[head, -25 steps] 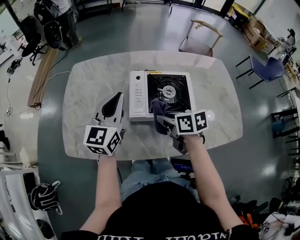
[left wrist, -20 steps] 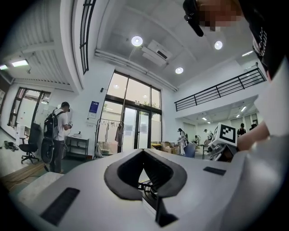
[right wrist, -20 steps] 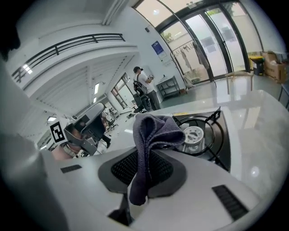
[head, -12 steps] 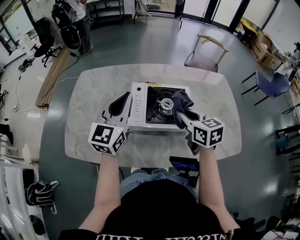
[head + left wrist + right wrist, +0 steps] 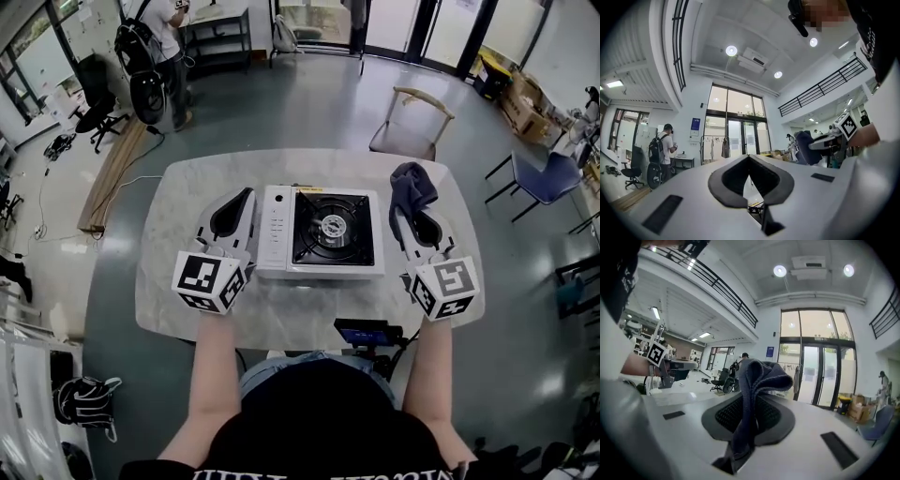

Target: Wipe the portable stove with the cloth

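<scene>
- Counting left to right: two grippers, one portable stove (image 5: 323,234), one cloth (image 5: 412,186).
- left gripper (image 5: 244,197) is sitting just left of the stove with jaws pressed together, gripping nothing.
- right gripper (image 5: 405,208) is pinching the cloth, holding it right of the stove, clear of it.
- Stove is resting mid-top on one pale marble table (image 5: 169,272).
- Grey floor (image 5: 309,94) is showing all round; one chair (image 5: 410,117) is standing behind the table.

Print on stove (image 5: 323,234) too small to read; lower end of cloth (image 5: 412,187) lost from sight inside right gripper (image 5: 412,217).
</scene>
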`<state>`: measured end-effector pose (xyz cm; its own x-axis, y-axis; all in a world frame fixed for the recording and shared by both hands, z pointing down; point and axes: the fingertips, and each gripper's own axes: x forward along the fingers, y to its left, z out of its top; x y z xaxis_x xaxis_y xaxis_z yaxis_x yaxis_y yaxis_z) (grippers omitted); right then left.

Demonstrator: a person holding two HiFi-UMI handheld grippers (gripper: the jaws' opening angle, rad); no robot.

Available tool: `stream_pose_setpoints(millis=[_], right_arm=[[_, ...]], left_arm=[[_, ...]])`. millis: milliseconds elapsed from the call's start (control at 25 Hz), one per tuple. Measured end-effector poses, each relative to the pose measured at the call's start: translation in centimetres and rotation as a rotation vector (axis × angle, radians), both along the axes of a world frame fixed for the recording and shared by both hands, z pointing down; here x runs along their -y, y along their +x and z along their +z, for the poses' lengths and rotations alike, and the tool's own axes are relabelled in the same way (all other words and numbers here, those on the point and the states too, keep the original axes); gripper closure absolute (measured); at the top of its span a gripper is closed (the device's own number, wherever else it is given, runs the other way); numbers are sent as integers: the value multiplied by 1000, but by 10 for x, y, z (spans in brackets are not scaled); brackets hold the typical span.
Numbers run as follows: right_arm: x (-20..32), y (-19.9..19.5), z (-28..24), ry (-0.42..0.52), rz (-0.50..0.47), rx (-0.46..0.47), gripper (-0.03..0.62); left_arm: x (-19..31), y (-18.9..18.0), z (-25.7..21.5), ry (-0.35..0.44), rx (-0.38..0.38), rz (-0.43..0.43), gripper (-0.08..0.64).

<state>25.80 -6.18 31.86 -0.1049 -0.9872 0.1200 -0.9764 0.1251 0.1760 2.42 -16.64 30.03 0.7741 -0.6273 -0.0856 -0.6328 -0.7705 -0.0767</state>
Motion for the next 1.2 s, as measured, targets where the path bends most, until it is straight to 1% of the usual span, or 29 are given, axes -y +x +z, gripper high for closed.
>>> stream_pose_setpoints(millis=[80,200,280,520,880,1200], right_arm=[[-6,0,-9,48,4,-37,528],[-11,2,-14,101,19,-33,528],[-13,1,-11,111,16,-28,528],[-12,-3,-1,74,20,-36,528],[-15,-7,7,63,16,-43,528],[-17,-12,8,26,17,-68,528]], left_arm=[[2,-1,-4,10,-7,-5,549],[0,-1,-10,32,-18,-13,549],[-3,-1,-11,42,-15,-16,549],[1,3,-12,35,-17,-6,549],[1,5,-10,37,-6,9,549],[3,2,-10,26,-9,16,549]])
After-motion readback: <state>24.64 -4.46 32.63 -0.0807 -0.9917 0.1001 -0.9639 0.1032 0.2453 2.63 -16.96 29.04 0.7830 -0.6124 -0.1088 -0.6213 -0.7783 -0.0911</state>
